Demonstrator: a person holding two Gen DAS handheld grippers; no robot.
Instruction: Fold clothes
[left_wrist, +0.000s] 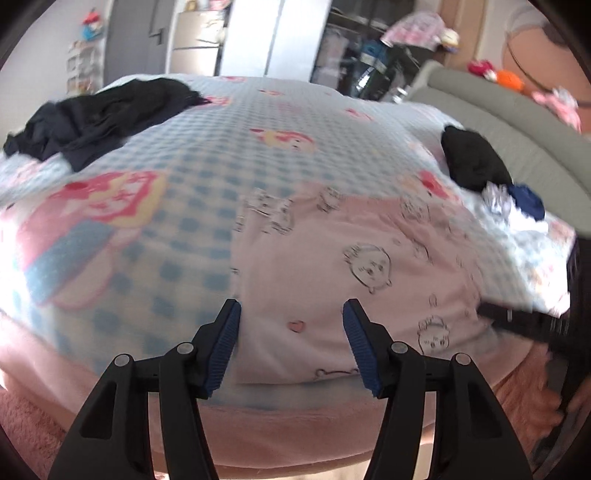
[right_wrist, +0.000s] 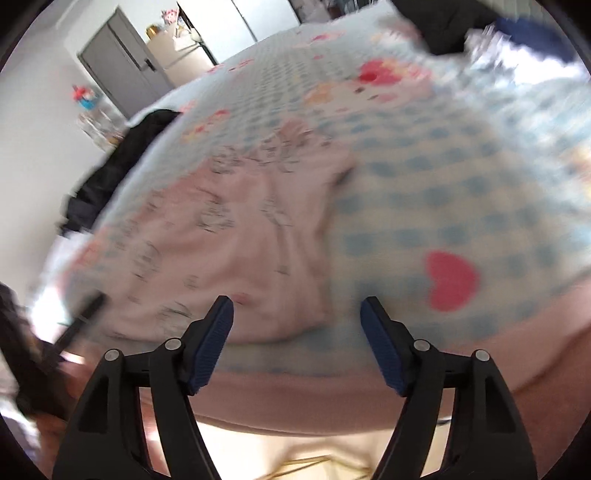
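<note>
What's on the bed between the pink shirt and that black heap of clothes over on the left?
Nothing but bare checked bedspread with cartoon prints. The left wrist view shows that stretch between the pink garment and the black pile.

Ahead of the left gripper (left_wrist: 291, 314), whose matt black plastic arms are carrying ribbed blue rubbery pads (left_wrist: 225, 347), a soft pale pink printed cloth garment (left_wrist: 351, 266) is lying on a blue-checked fabric bedspread (left_wrist: 207, 155).

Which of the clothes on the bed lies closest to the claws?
The pink garment printed with little faces, flat before both open claws; the black clothes lie farther back.
</note>
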